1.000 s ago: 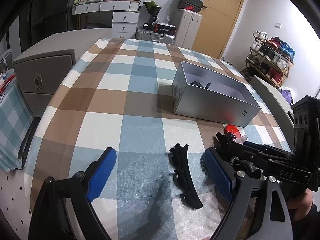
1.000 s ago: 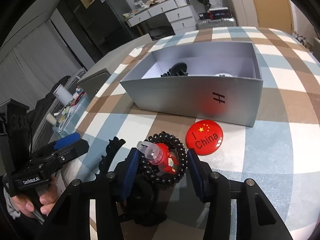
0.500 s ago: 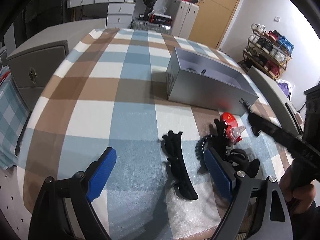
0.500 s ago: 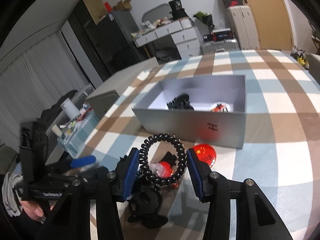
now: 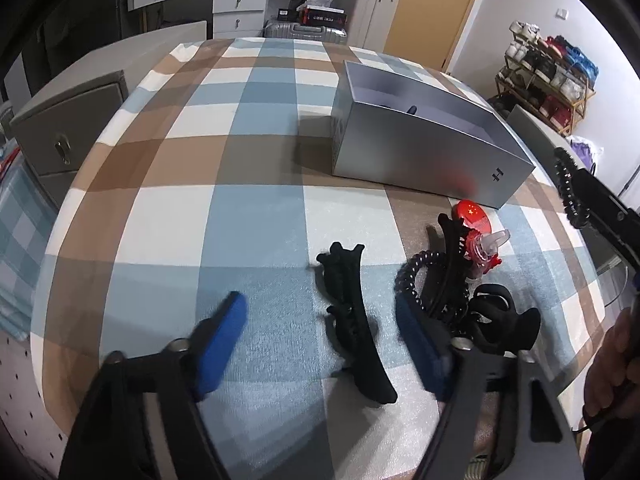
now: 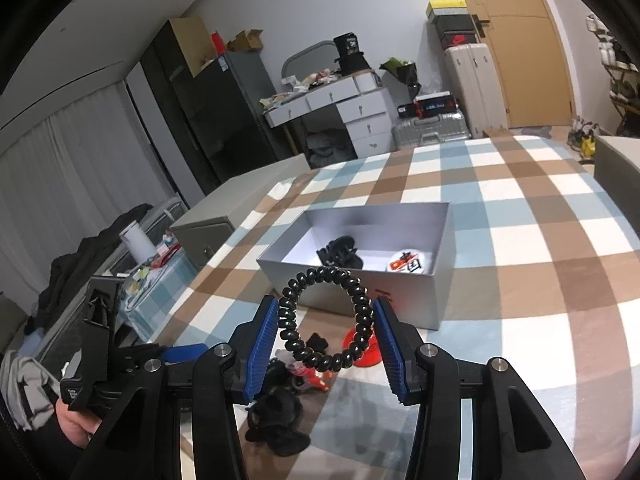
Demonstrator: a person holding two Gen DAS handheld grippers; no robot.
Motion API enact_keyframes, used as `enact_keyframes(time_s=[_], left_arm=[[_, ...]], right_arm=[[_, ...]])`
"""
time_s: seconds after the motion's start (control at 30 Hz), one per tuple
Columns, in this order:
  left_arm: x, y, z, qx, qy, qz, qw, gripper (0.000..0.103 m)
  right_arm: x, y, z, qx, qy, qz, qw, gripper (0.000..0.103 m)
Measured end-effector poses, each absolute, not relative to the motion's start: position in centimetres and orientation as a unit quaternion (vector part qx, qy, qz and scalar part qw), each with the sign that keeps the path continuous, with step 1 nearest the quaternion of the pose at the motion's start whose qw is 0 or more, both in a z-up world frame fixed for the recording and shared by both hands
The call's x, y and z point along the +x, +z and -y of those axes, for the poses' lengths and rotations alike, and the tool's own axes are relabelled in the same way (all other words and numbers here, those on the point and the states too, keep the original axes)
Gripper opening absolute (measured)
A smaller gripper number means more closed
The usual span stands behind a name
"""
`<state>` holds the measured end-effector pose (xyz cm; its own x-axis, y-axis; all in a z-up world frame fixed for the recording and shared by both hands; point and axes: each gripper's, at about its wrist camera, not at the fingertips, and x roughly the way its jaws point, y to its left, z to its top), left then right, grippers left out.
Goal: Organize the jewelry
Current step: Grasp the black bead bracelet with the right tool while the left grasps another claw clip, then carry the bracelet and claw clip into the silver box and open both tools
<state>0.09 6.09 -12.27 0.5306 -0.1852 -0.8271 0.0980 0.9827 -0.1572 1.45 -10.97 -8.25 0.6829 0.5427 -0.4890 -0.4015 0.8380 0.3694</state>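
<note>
A long black hair clip point(image 5: 352, 320) lies on the checked tablecloth between the blue pads of my left gripper point(image 5: 320, 340). Its jaws are closing and the pads stand clear of the clip. My right gripper point(image 6: 326, 340) is shut on a black coiled bracelet point(image 6: 324, 316) and holds it in the air in front of the silver box point(image 6: 400, 296). That box holds a black clip point(image 6: 340, 254) and a round badge point(image 6: 408, 264). In the left wrist view the held bracelet point(image 5: 568, 184) shows at the right edge, above the table.
On the cloth to the right of the left gripper lie a red badge point(image 5: 472, 216), a red and clear trinket point(image 5: 486, 248), a second black coil point(image 5: 412, 276) and a black claw clip point(image 5: 500, 320). A grey cabinet point(image 5: 68, 128) stands beyond the table's left edge.
My right gripper has lifted the coiled bracelet off the pile and up toward the box. The left gripper's jaws have narrowed around the long black clip.
</note>
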Motion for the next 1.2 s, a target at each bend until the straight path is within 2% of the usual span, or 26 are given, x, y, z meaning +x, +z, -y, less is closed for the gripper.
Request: enact_keyframes(time_s=[0.07, 0.17, 0.6, 1.2], left_arm=[[0.2, -12.2, -5.8, -0.039, -0.079, -0.482, 0.872, 0.034], [0.1, -12.2, -5.1, -0.029, -0.091, -0.488, 0.867, 0.016], [0.2, -9.2, -3.9, -0.007, -0.108, -0.455, 0.884, 0.015], [4.6, -5.0, -3.2, -0.011, -0.134, -0.396, 0.908, 0.015]], right_arm=[[1.4, -8.2, 11.4, 0.120, 0.257, -0.301, 0.910, 0.047], [1.4, -8.3, 11.8, 0.126, 0.255, -0.300, 0.911, 0.047], [1.3, -7.8, 12.6, 0.124, 0.253, -0.287, 0.915, 0.047], [4.3, -5.8, 11.6, 0.104, 0.276, -0.267, 0.917, 0.047]])
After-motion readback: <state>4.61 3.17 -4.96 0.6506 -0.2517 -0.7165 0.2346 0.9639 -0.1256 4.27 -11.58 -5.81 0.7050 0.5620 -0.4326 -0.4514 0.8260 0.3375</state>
